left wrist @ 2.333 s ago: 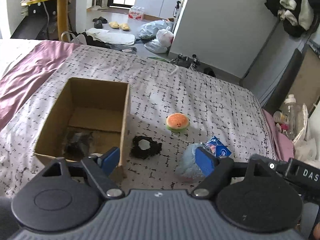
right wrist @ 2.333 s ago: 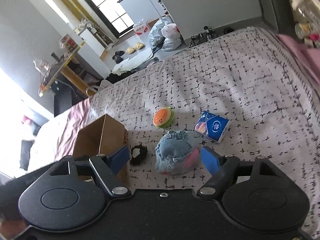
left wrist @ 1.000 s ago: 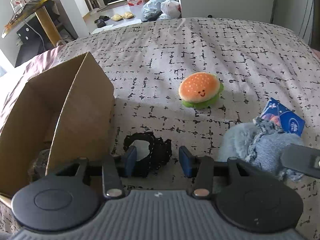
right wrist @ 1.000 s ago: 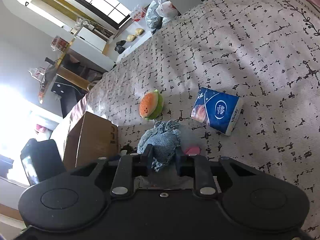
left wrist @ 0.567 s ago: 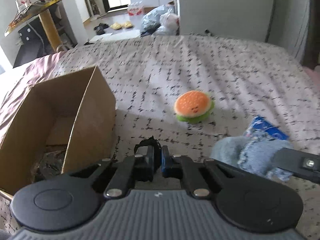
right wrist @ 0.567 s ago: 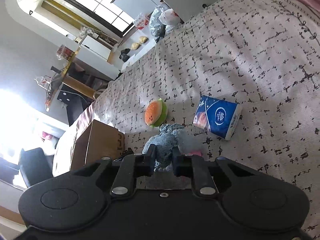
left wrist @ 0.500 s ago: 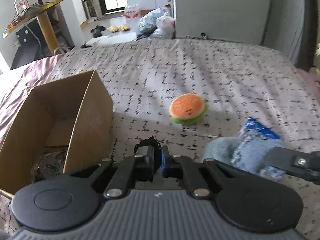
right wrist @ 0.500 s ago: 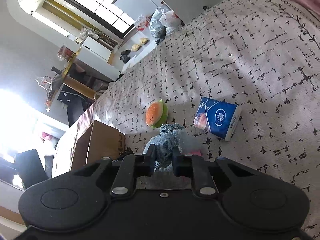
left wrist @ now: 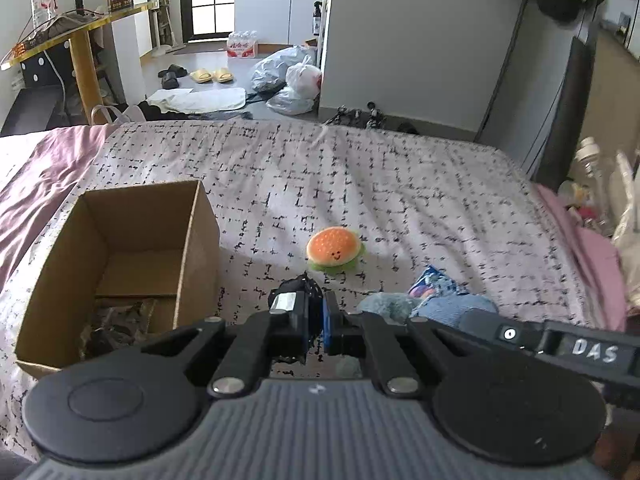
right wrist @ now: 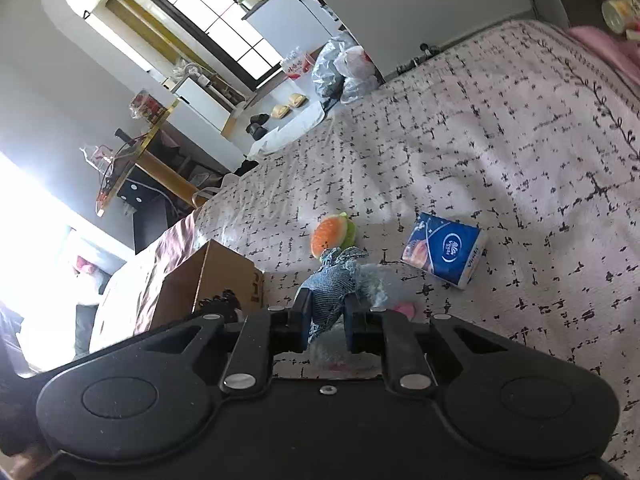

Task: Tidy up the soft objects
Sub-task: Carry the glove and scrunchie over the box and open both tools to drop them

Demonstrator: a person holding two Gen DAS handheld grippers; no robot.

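My left gripper (left wrist: 316, 316) is shut on a black lacy scrunchie (left wrist: 298, 290) and holds it above the bed, right of the open cardboard box (left wrist: 116, 256). My right gripper (right wrist: 326, 316) is shut on a blue denim and fluffy plush toy (right wrist: 334, 280), also lifted; the toy also shows in the left wrist view (left wrist: 436, 306). A burger plush (left wrist: 334, 248) lies on the bedspread beyond both grippers, and it shows in the right wrist view (right wrist: 332, 234) too. A dark soft item (left wrist: 116, 320) lies inside the box.
A blue tissue pack (right wrist: 444, 250) lies right of the burger plush. The patterned bedspread (left wrist: 400, 200) covers the bed, with a pink sheet (left wrist: 44, 172) at the left. Bottles and clutter (left wrist: 592, 184) stand off the bed's right edge.
Both grippers closed, the left on the scrunchie and the right on the blue plush, and lifted them off the bed. Both views have risen and pulled back.
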